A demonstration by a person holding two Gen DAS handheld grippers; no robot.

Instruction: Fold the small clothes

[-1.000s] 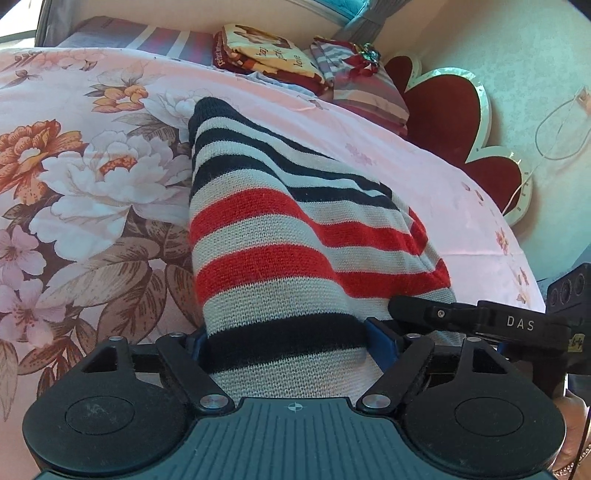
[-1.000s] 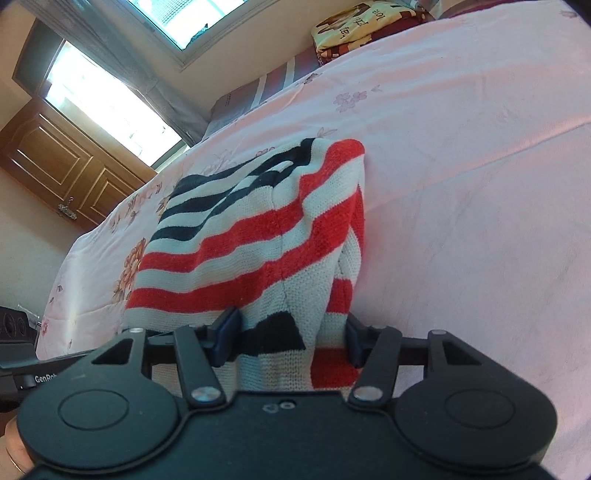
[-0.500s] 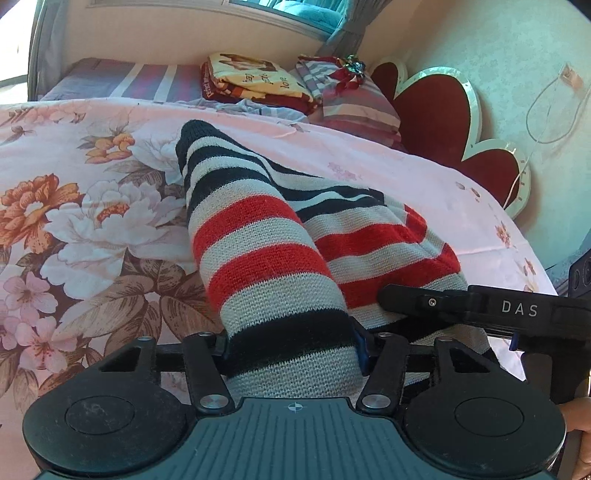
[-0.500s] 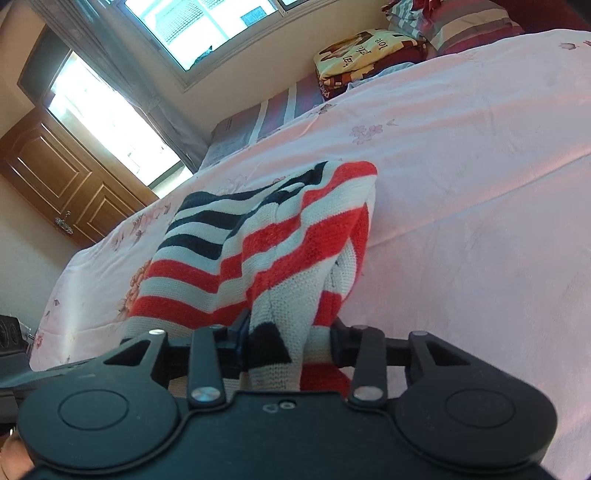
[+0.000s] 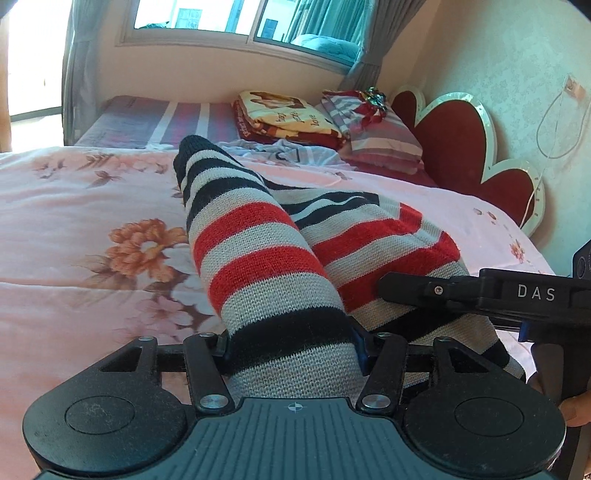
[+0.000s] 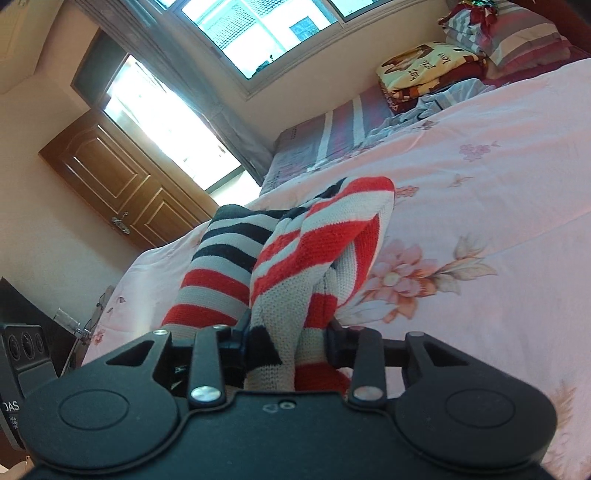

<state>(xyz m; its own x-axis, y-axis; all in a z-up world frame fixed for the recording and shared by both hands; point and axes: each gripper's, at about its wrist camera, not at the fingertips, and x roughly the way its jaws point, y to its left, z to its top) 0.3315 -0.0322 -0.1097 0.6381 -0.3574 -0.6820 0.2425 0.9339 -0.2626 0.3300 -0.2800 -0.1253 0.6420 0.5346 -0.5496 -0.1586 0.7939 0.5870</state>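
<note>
Both grippers, left gripper (image 5: pixel 291 345) and right gripper (image 6: pixel 286 341), are pinching the red, black and grey striped knitted garment (image 5: pixel 258 266), lifting its near edge; next they are needing to carry it forward for folding.

– What sort of room is it?
– A bedroom. A bed (image 5: pixel 55 206) with a pink flowered cover fills most of it, with a red scalloped headboard (image 5: pixel 454 147) against a pale patterned wall (image 5: pixel 517 55).
– And at the far edge of the bed?
– A folded blanket (image 5: pixel 284 118) and a striped pillow (image 5: pixel 380 136), under a wide window (image 5: pixel 236 18) with grey curtains (image 5: pixel 79 66). Daylight pours in beside a brown panelled door (image 6: pixel 122 177).
</note>
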